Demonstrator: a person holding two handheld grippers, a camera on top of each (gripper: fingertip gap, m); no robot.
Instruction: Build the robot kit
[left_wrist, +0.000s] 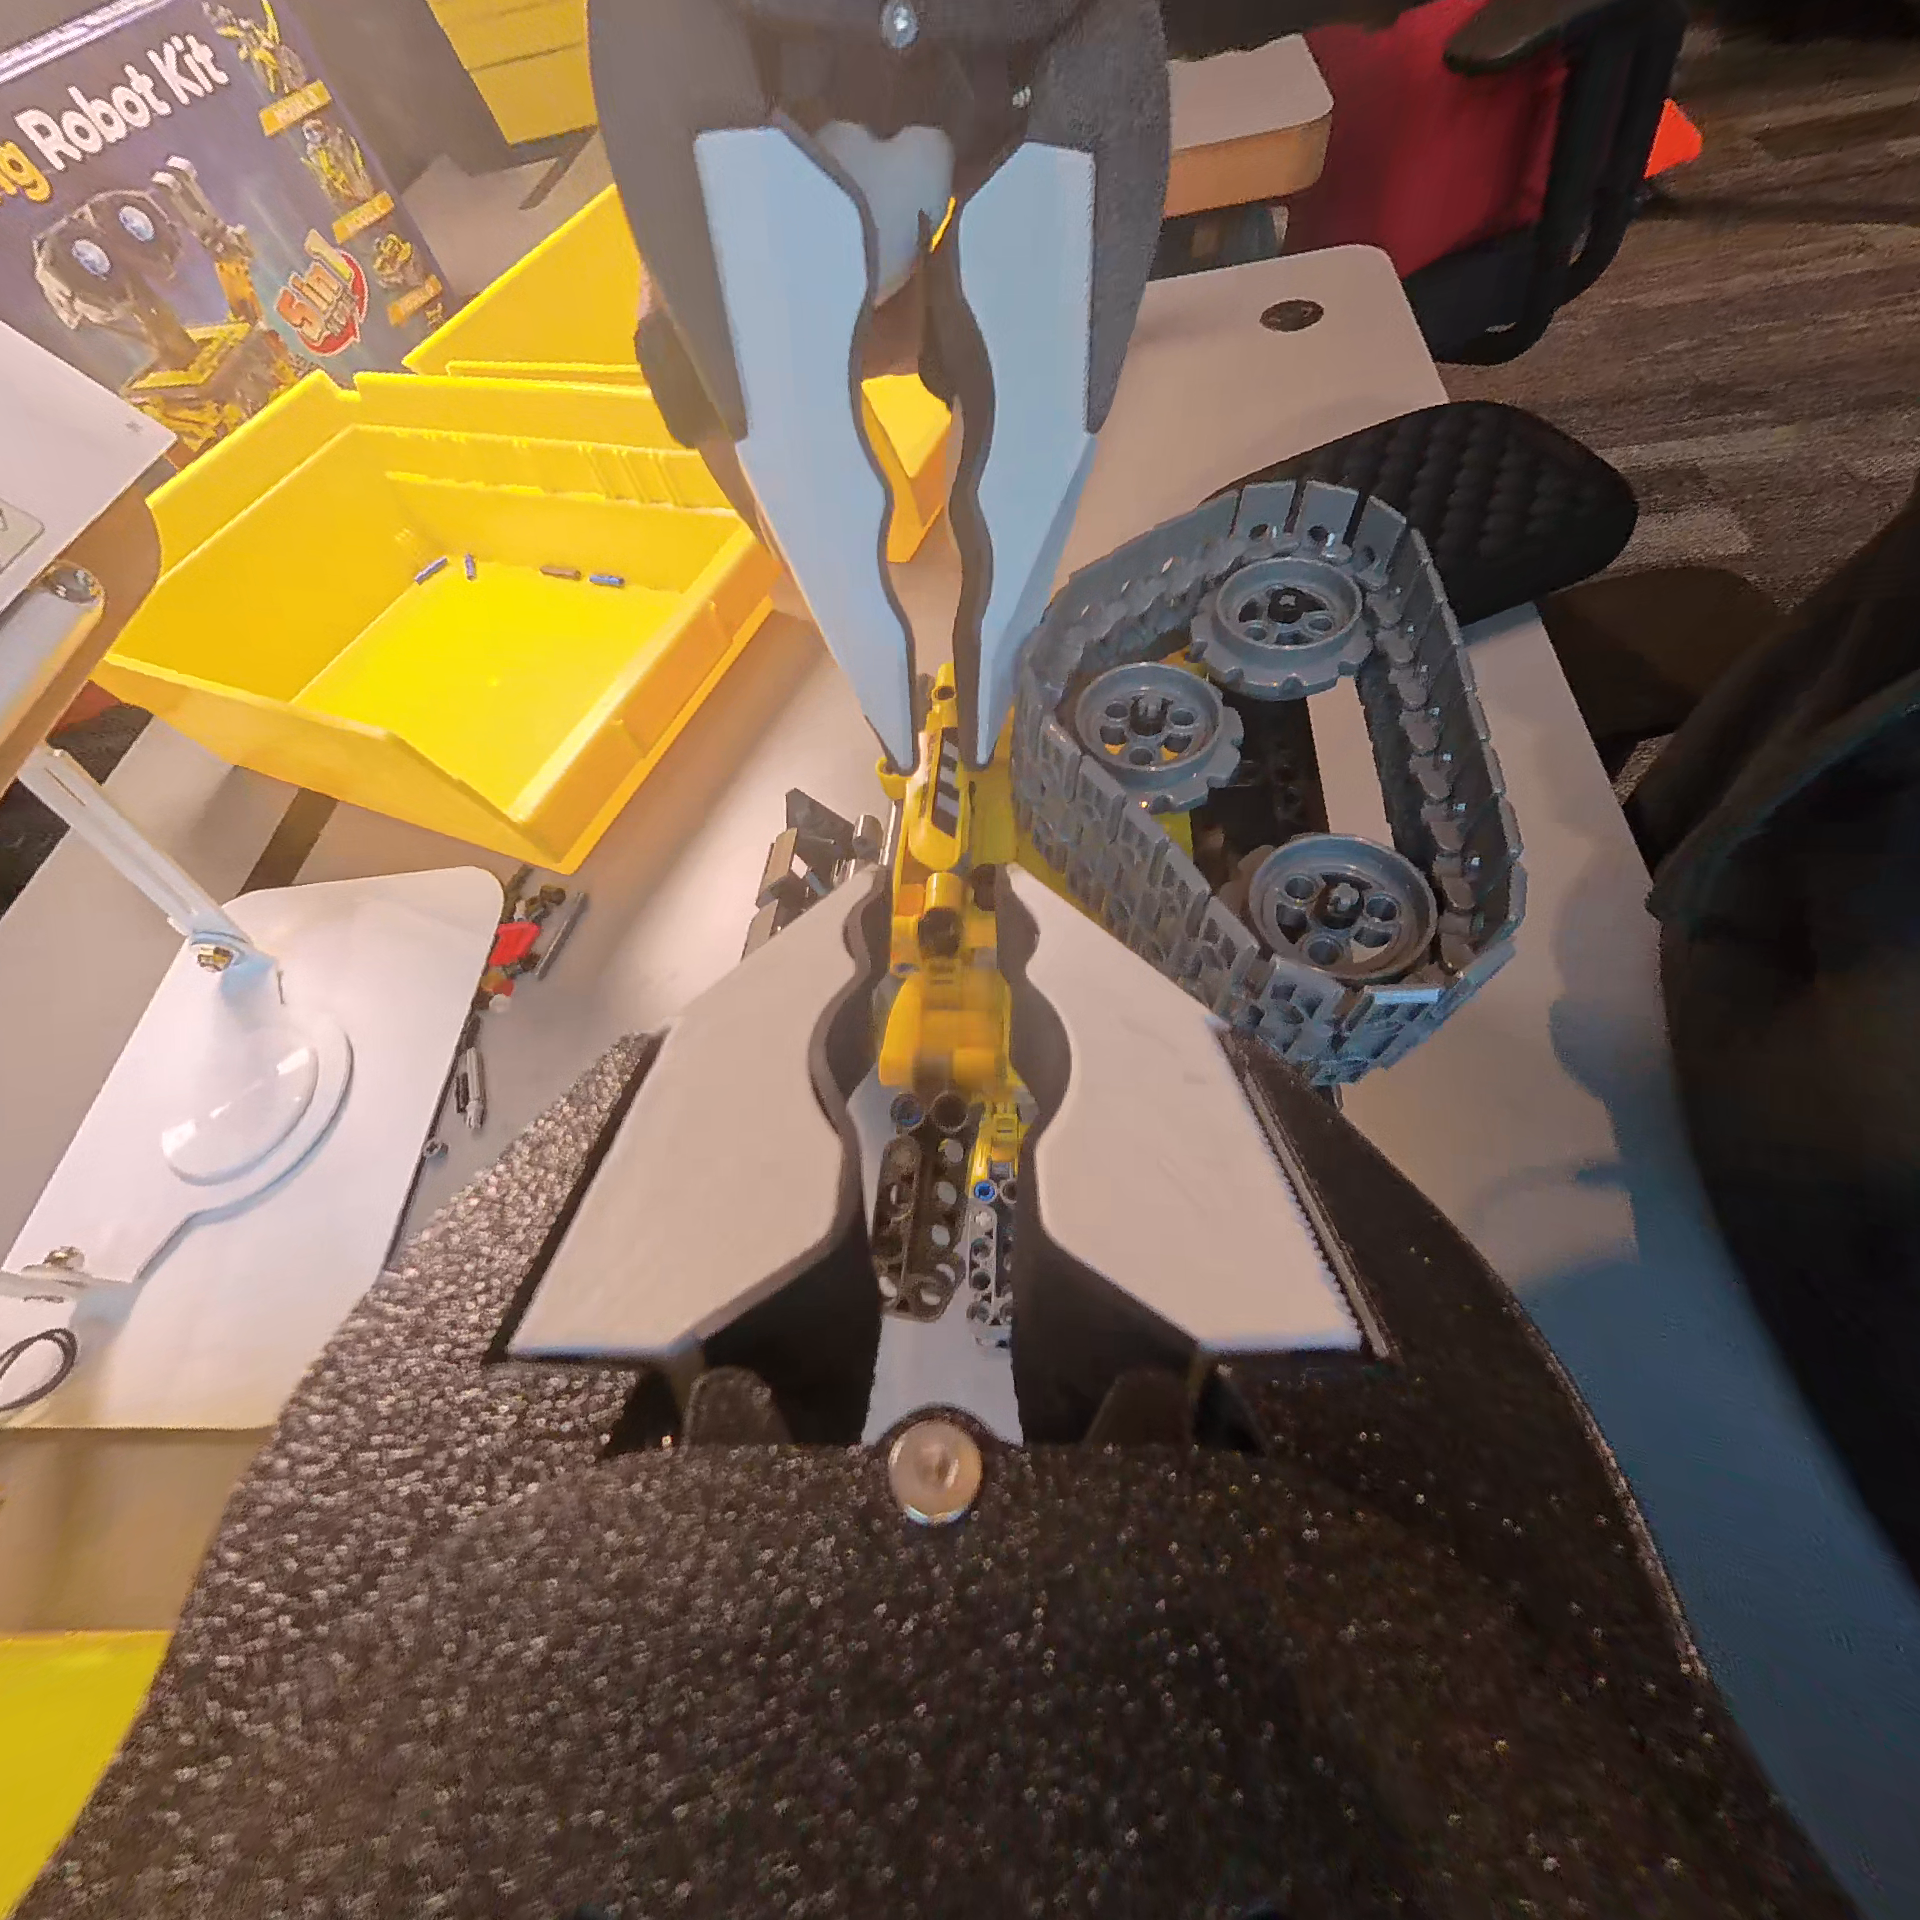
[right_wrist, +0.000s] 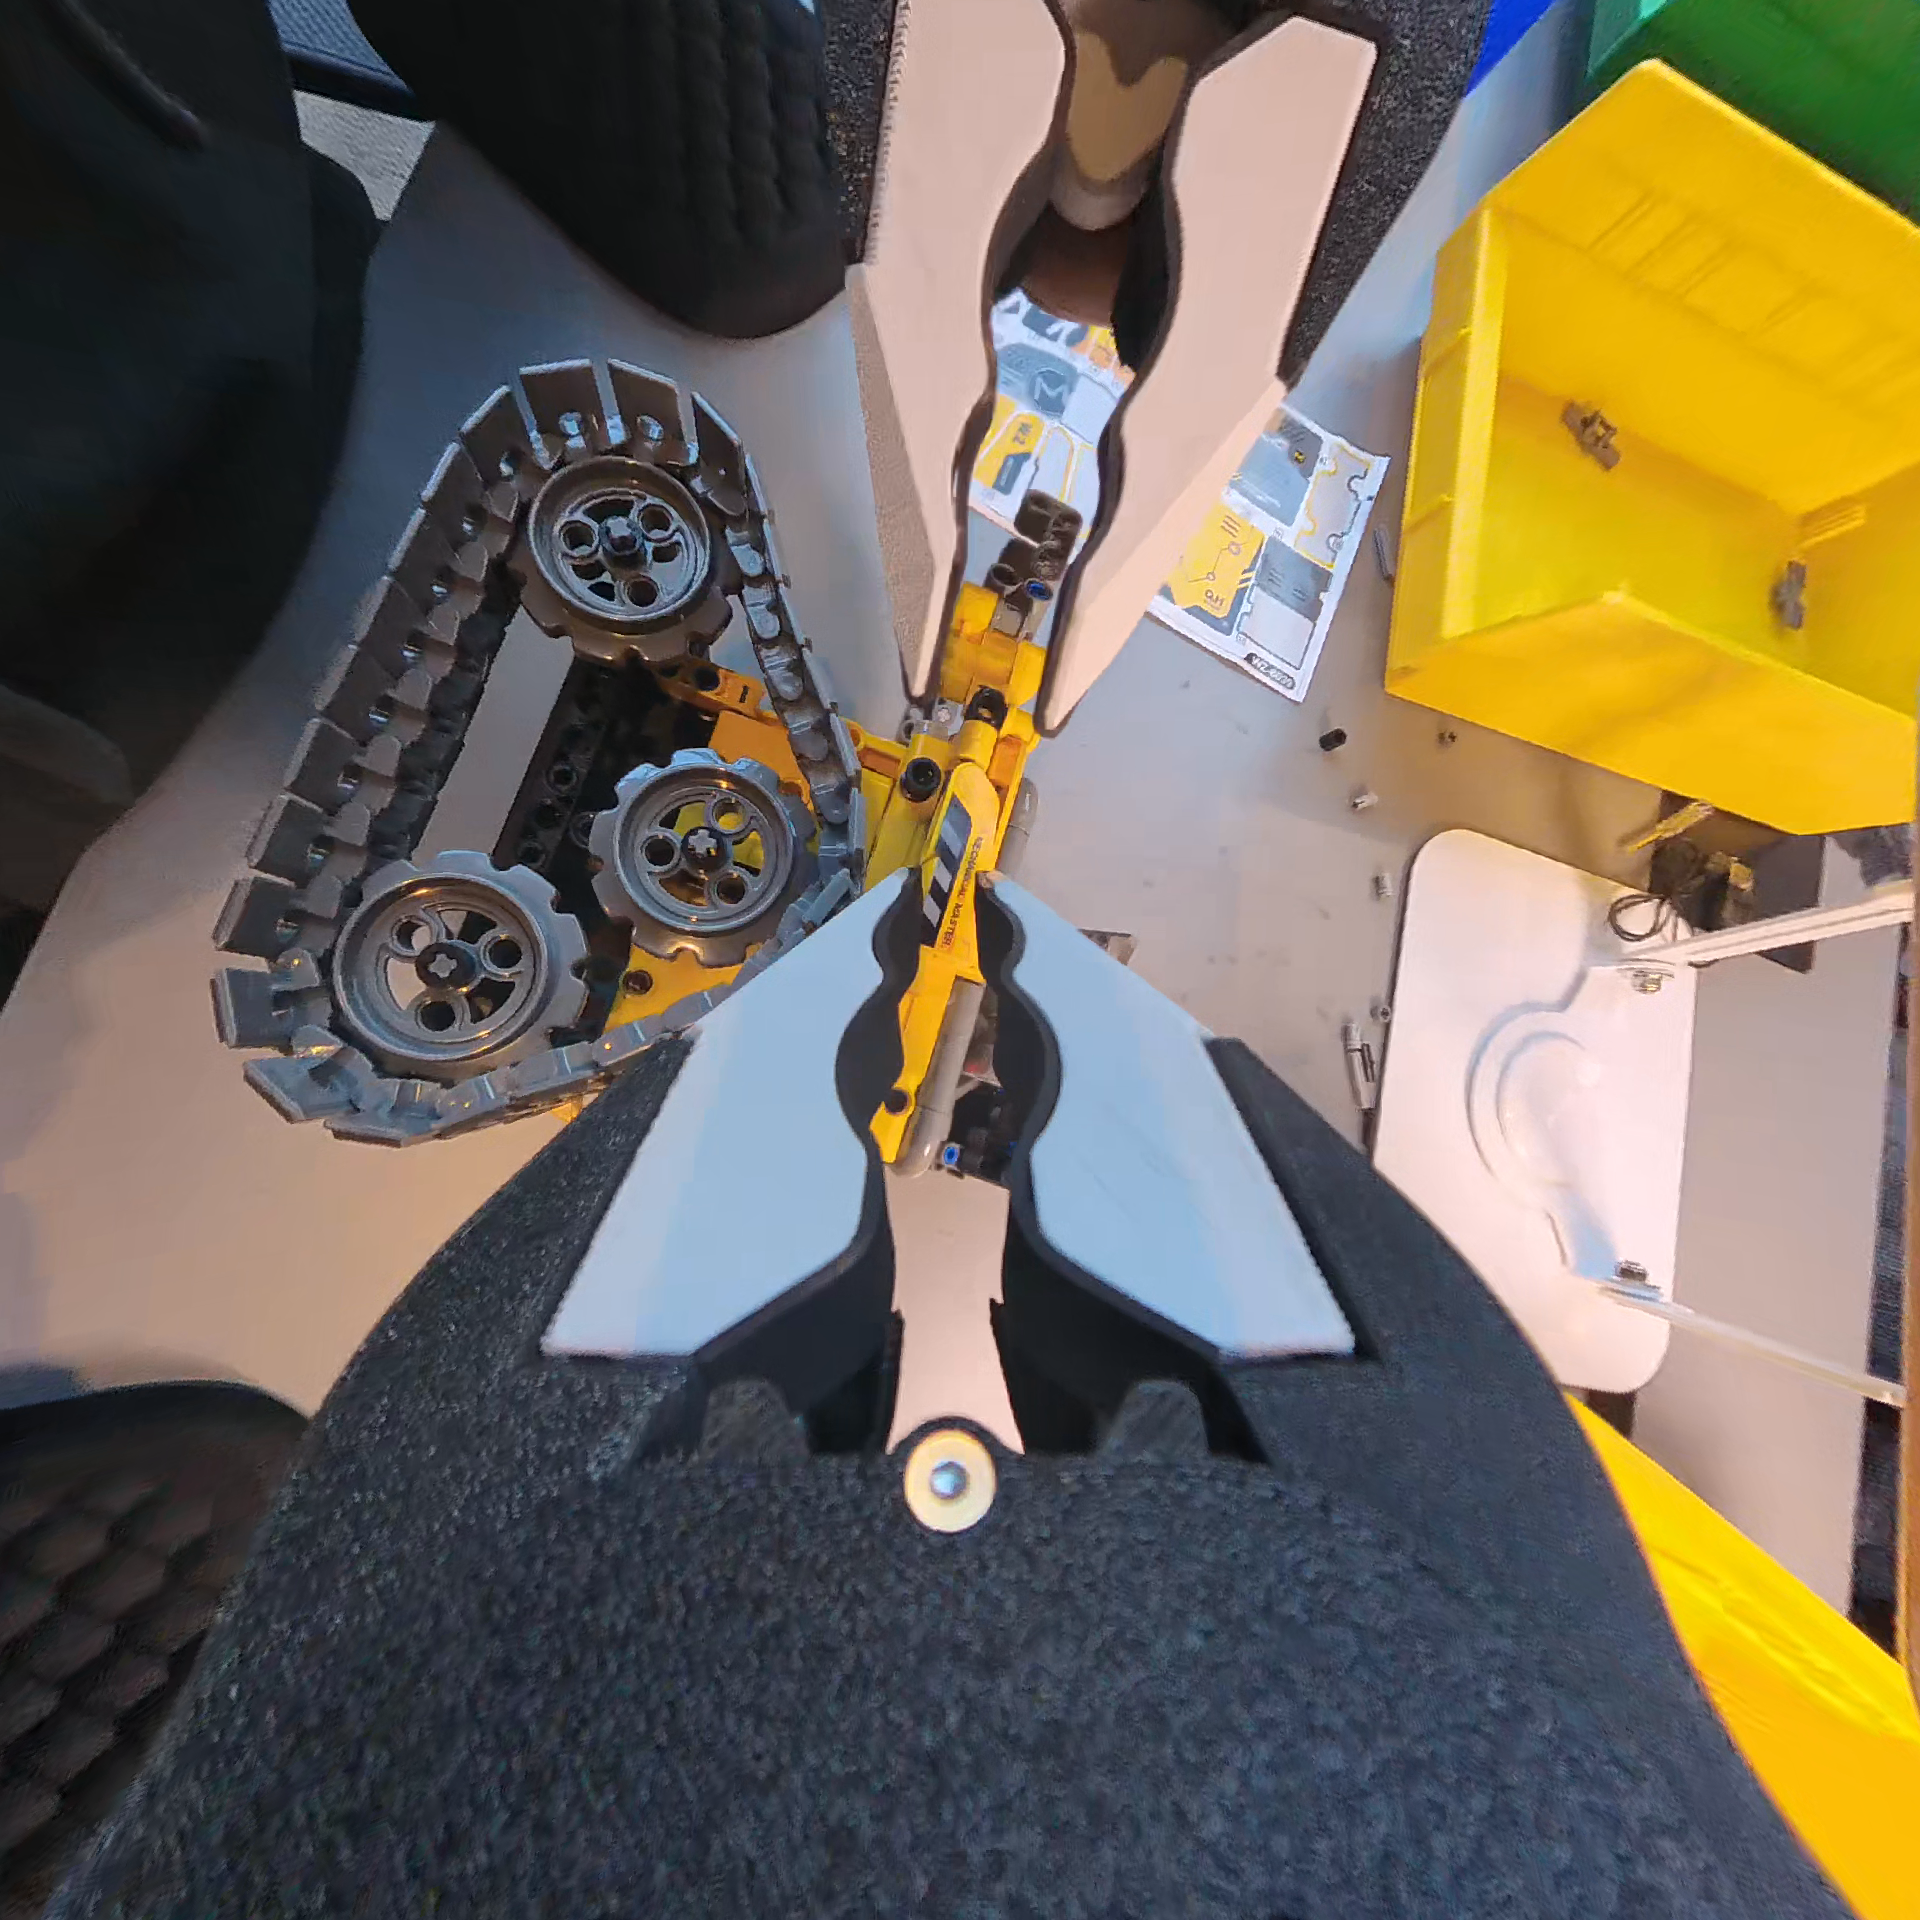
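A yellow brick-built model (left_wrist: 940, 1023) with a grey track (left_wrist: 1112, 831) looped round three grey wheels lies on the grey table (left_wrist: 1496, 790). My left gripper (left_wrist: 940, 883) is shut on the yellow body of the model, with black and grey holed beams between its fingers. My right gripper (left_wrist: 940, 764) reaches in from the opposite side, tip to tip with the left. In the right wrist view my right gripper (right_wrist: 945, 883) is shut on the model's yellow arm (right_wrist: 951, 862), which bears a striped sticker. The left gripper (right_wrist: 982, 707) faces it, and the track (right_wrist: 332, 727) lies to the left.
Open yellow bins (left_wrist: 468, 665) with a few small pins stand left of the model, also in the right wrist view (right_wrist: 1621, 540). A kit box (left_wrist: 187, 208) is behind them. A sticker sheet (right_wrist: 1268, 551), a white stand base (left_wrist: 260, 1091) and loose small parts (left_wrist: 525, 935) lie nearby. A black chair (left_wrist: 1455, 488) is at the table's edge. The grippers are tip to tip, or close to it. Left tips and right tips are each some 9 centimetres from the track (right_wrist: 332, 727).
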